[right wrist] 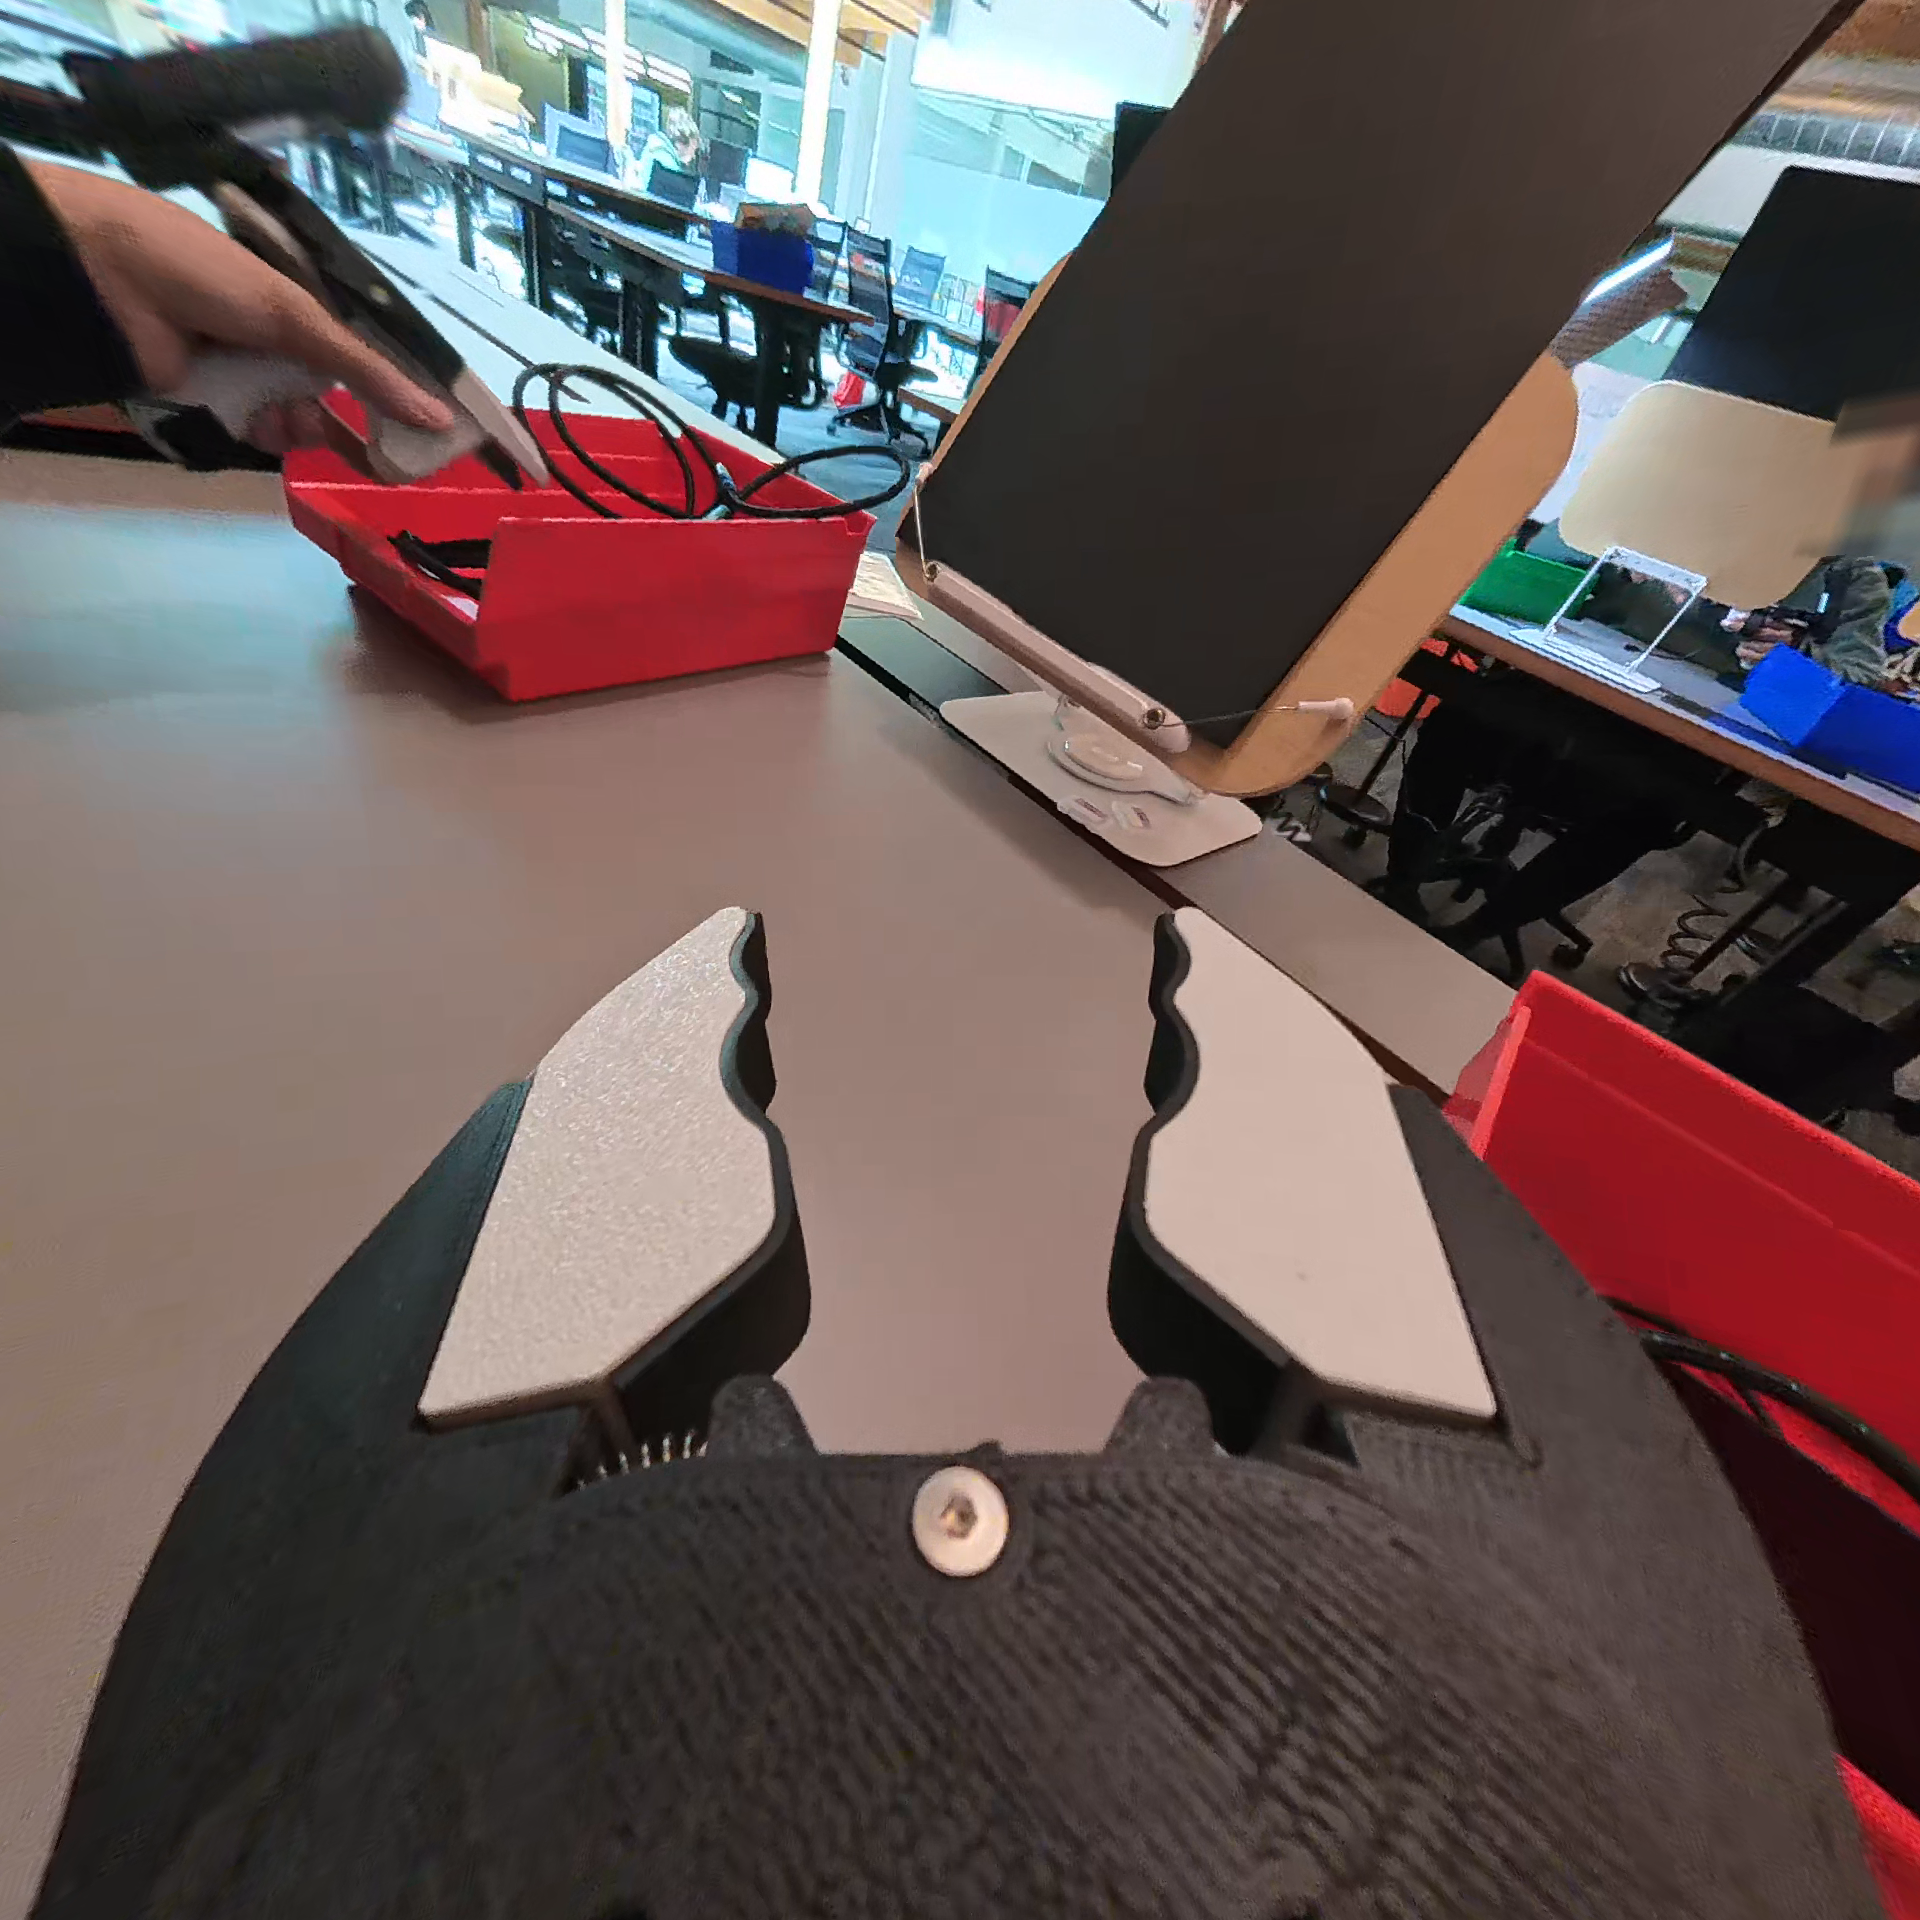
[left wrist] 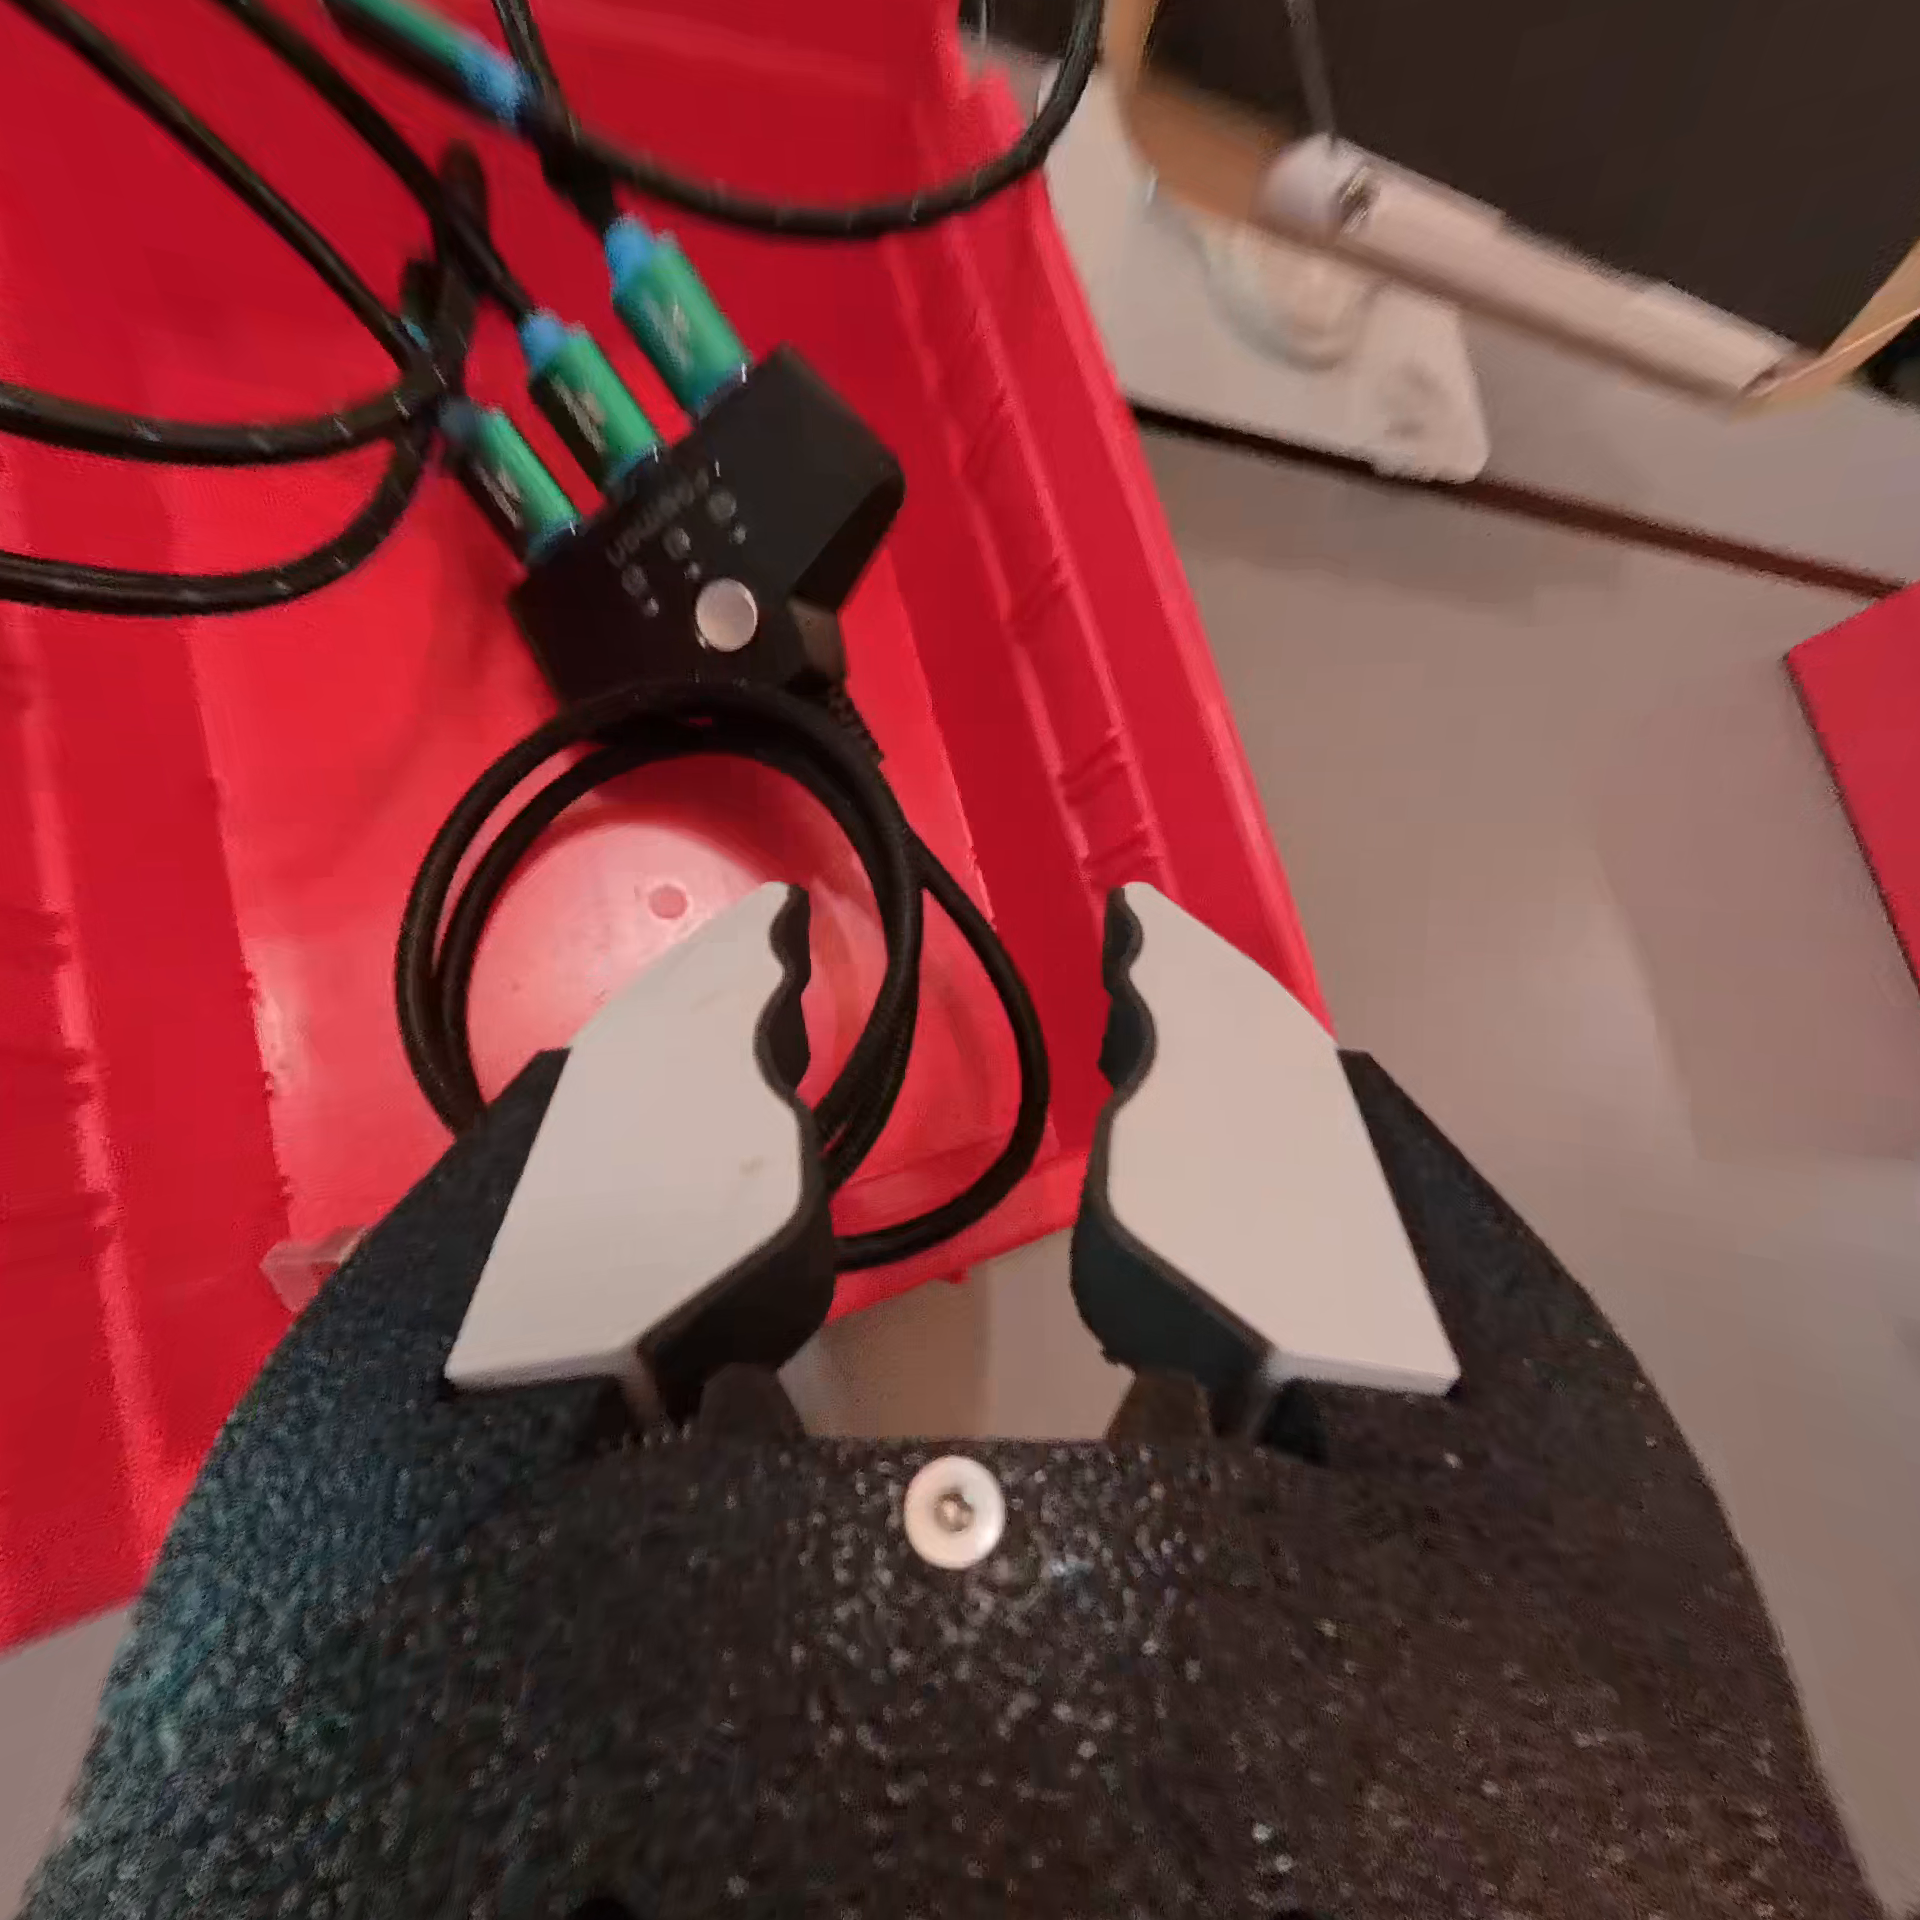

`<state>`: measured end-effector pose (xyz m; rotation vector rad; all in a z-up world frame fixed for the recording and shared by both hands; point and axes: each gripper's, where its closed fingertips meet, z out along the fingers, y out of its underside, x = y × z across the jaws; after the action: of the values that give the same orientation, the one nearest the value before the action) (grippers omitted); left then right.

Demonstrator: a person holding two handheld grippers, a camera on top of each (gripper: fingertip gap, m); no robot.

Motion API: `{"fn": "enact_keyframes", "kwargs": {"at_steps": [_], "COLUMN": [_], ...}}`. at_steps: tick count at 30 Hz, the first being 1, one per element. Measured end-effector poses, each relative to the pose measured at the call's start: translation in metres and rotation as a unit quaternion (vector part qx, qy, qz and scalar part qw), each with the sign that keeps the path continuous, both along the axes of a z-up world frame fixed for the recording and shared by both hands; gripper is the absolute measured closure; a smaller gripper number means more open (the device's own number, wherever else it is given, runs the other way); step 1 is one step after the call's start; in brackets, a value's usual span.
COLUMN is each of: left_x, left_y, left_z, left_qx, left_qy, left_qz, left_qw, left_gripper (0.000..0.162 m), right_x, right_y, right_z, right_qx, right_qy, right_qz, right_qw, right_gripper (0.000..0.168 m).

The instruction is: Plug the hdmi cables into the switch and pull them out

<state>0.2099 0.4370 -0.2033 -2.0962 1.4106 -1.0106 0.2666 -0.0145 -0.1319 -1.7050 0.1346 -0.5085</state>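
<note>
A black HDMI switch (left wrist: 717, 530) lies in a red bin (left wrist: 312, 831). Three green-and-blue HDMI plugs (left wrist: 582, 400) sit in its far side, their black cables (left wrist: 208, 426) trailing left. The switch's own black cable (left wrist: 904, 935) is coiled just in front of it. My left gripper (left wrist: 956, 914) is open and empty, hovering above the coil and the bin's near corner. My right gripper (right wrist: 961, 935) is open and empty over the grey table, far from the bin (right wrist: 665, 592). The left gripper (right wrist: 468, 416) shows in the right wrist view, held by a hand above that bin.
A tilted black panel on a white stand (right wrist: 1122, 769) rises beside the bin. A second red bin (right wrist: 1714, 1195) with a black cable sits close to my right gripper. The grey table (right wrist: 416, 883) stretches between the two bins. Desks, chairs and people are in the background.
</note>
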Motion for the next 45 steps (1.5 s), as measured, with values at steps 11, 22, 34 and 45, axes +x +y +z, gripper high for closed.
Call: {"fn": "enact_keyframes", "kwargs": {"at_steps": [11,22,34,45], "left_x": [0.045,0.038,-0.016,-0.042], "left_y": [0.018,0.031,-0.004,-0.159], "left_z": [-0.073,-0.029,0.079,0.167], "left_qx": [-0.145,0.006,0.319,0.277], "left_qy": [0.141,0.044,-0.025,-0.207], "left_qz": [0.057,0.043,-0.094,-0.308], "left_qw": [0.978,0.998,0.943,0.886], "left_gripper": [0.111,0.135,0.139,0.139], "right_x": [-0.010,-0.009,-0.046,-0.100], "right_y": [-0.012,-0.017,0.007,0.015], "right_z": [-0.005,-0.002,0.018,0.072], "right_qx": [-0.043,-0.038,-0.032,0.011], "right_qy": [-0.027,-0.020,-0.060,-0.154], "right_qz": [0.029,0.024,0.067,0.097], "right_qw": [0.998,0.999,0.995,0.983], "right_gripper": [0.097,0.099,0.102,0.107]}}
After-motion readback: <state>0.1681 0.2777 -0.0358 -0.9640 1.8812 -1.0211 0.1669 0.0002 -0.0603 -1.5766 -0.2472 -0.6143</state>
